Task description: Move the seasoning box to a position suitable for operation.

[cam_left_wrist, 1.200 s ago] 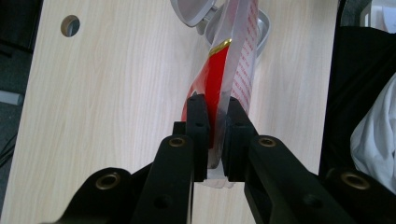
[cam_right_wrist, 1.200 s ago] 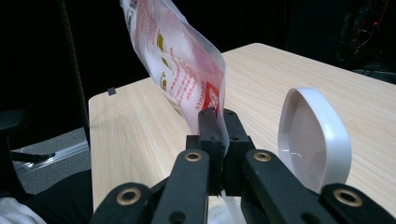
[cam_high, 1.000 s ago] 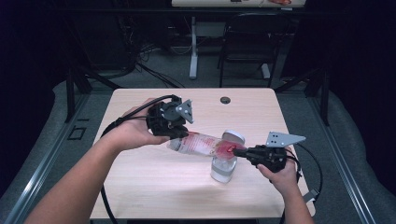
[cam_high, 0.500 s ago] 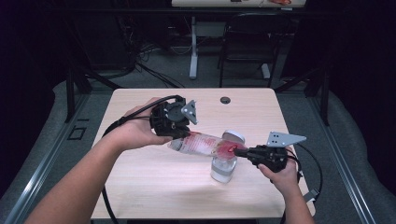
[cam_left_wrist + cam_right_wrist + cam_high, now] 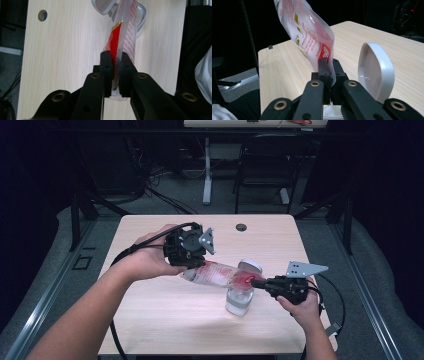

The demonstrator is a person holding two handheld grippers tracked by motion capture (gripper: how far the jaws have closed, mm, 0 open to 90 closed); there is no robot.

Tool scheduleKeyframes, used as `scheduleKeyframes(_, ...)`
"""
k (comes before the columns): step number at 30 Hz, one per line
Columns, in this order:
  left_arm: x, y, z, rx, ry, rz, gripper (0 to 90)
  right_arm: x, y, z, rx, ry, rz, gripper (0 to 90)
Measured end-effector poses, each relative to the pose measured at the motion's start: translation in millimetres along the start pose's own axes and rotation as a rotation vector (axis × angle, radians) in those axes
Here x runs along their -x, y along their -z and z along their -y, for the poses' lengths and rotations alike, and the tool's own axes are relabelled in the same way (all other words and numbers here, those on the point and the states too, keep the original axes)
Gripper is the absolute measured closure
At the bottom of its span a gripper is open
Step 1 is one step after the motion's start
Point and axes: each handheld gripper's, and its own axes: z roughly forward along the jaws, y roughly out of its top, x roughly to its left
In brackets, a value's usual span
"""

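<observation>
Your left gripper [image 5: 113, 72] is clamped on one end of a thin plastic pouch [image 5: 220, 274], and your right gripper [image 5: 329, 75] pinches the other end. Between them the pouch hangs slanted over an open clear jar [image 5: 239, 300] near the right middle of the table [image 5: 150, 320], lower end at the mouth, which looks set for pouring. The film is glossy, crinkled, printed red and white. The jar's pale hinged lid [image 5: 375, 71] is round and smooth, standing open just right of your right gripper.

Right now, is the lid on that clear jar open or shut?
Open. The white lid stands flipped up beside the jar mouth, with the plastic pouch held over it.
</observation>
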Motion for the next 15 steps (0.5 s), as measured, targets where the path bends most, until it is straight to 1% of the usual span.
scheduleKeyframes(3, 0.0, 0.2, -1.3, -0.003, -0.007, -0.002, 84.7, 0.3, 0.1, 0.3, 0.0, -0.002, -0.003, 89.7)
scheduleKeyframes(6, 1.0, 0.5, -3.0, -0.006, -0.003, 0.0, 84.7, 0.7, 0.3, 0.6, 0.0, -0.002, -0.001, 89.6)
scheduleKeyframes(8, 1.1, 1.3, -4.7, -0.013, -0.011, -0.006, 84.8, 0.8, 0.4, 0.8, 0.0, -0.003, 0.0, 89.6)
scheduleKeyframes(15, 1.4, 2.3, -7.0, -0.015, -0.015, -0.007, 84.9, 1.4, 0.5, 1.5, -0.003, -0.004, -0.001, 89.5)
